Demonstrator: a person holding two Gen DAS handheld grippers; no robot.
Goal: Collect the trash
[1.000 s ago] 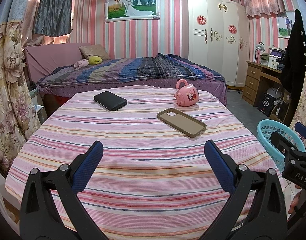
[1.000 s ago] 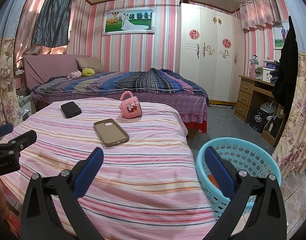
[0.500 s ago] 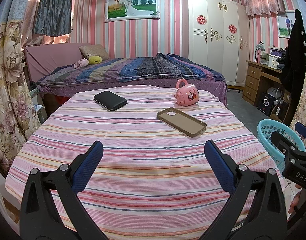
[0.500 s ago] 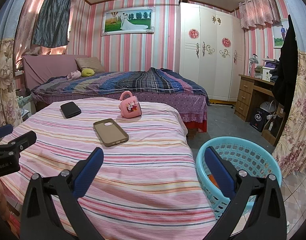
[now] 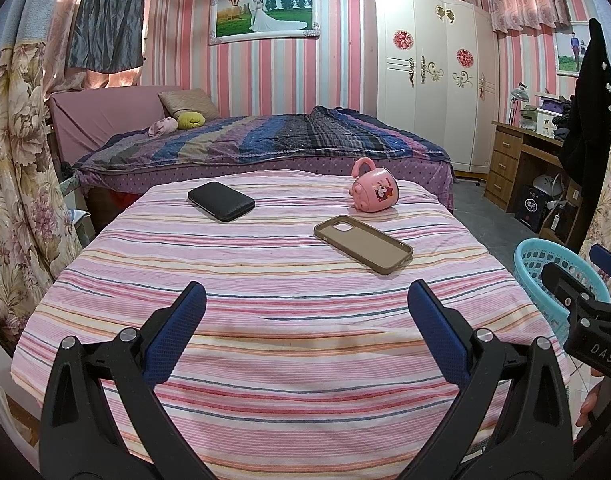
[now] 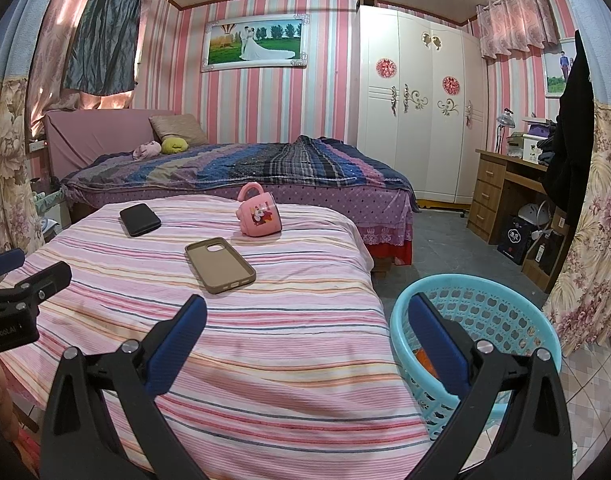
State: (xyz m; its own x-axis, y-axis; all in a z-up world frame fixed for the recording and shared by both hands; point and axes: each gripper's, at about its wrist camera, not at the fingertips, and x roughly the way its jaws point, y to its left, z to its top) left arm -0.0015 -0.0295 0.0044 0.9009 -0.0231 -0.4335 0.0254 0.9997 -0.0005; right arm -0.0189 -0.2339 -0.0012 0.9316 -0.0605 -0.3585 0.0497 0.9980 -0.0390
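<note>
A light blue plastic basket (image 6: pixel 505 312) stands on the floor to the right of the striped table; something orange (image 6: pixel 423 358) lies in it. It also shows in the left wrist view (image 5: pixel 545 276). My left gripper (image 5: pixel 305 312) is open and empty over the table's near part. My right gripper (image 6: pixel 305 316) is open and empty, its right finger in front of the basket's near rim. I see no loose trash on the table.
On the pink striped tablecloth (image 5: pixel 265 280) lie a black phone (image 5: pixel 220 201), a tan phone case (image 5: pixel 363 243) and a tipped pink mug (image 5: pixel 373 192). A bed (image 5: pixel 265 144) stands behind, a wardrobe (image 5: pixel 429 92) and desk (image 5: pixel 517 160) to the right.
</note>
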